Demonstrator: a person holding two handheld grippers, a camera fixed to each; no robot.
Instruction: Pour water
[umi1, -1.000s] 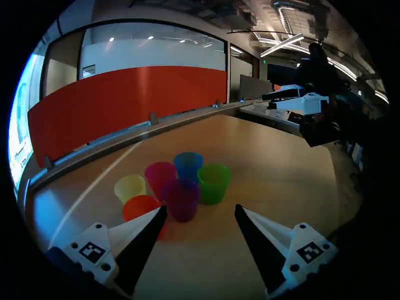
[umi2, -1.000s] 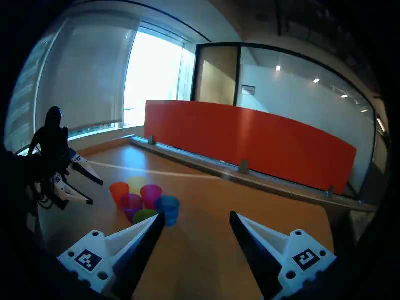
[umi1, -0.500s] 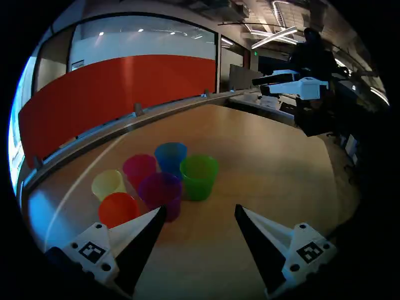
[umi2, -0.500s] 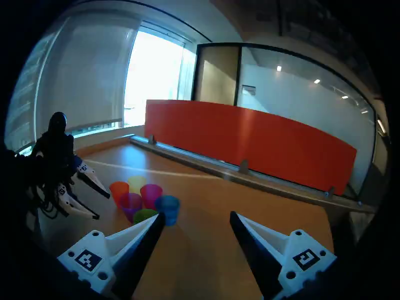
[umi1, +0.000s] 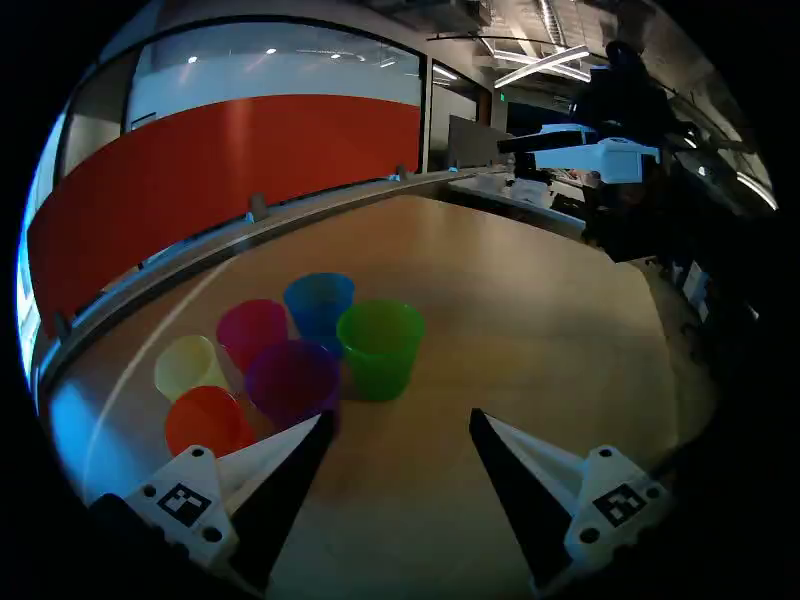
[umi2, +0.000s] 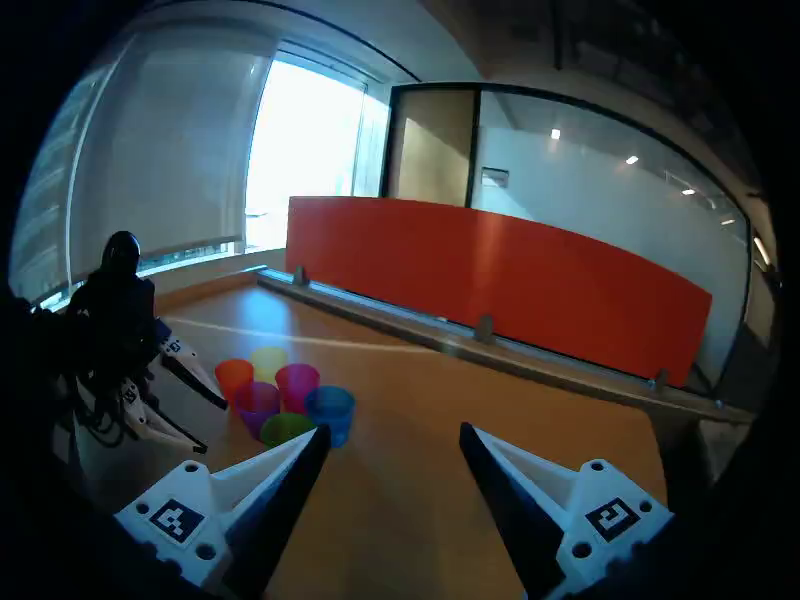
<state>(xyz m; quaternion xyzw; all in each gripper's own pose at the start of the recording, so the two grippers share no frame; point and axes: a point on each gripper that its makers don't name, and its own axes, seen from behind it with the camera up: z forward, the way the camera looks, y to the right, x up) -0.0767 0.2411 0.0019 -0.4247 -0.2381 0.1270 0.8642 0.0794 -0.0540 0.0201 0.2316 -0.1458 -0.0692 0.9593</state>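
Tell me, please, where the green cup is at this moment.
In the left gripper view, the green cup stands on the wooden table, just right of the blue cup and the purple cup, ahead of the left gripper.

My cups (umi1: 380, 345) look like thin, translucent plastic, smooth and slightly glossy. The desk (umi1: 540, 300) under them is a smooth wood-look top with a soft sheen. The fingers (umi1: 545, 470) of my left hand-held gripper (umi1: 400, 414) are matt white plastic with black inner faces. The divider (umi1: 200, 160) behind looks matt; the glass (umi1: 280, 70) above it shines.
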